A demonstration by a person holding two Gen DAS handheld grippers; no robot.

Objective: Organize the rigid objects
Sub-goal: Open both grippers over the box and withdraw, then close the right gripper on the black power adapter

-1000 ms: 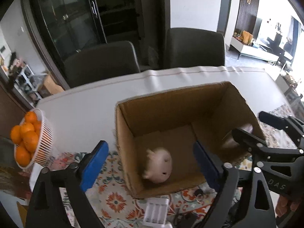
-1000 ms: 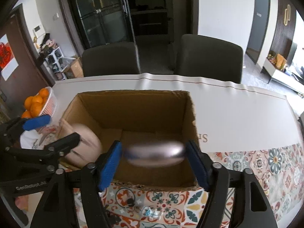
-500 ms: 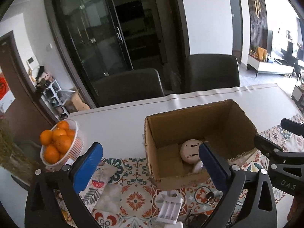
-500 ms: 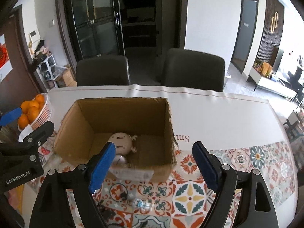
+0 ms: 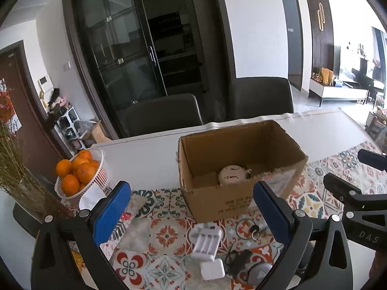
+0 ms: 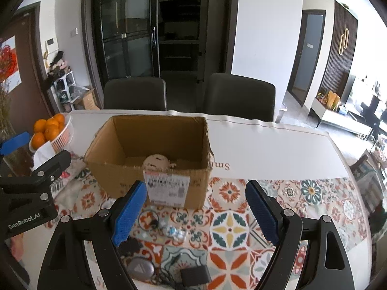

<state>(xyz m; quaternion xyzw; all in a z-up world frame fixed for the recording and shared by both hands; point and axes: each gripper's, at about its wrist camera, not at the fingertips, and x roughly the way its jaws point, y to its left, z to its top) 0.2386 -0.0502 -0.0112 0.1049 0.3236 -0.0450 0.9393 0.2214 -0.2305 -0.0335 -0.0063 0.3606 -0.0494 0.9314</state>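
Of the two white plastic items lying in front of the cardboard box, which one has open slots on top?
The white battery charger, nearer the box, shows parallel slots. The small white adapter beside it is a plain closed block.

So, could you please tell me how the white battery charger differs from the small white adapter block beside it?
The battery charger is longer, with ribbed open slots, while the adapter block is a smaller plain square. The charger lies nearer the cardboard box; the block lies nearer the camera. Both are white and rest on the patterned cloth.
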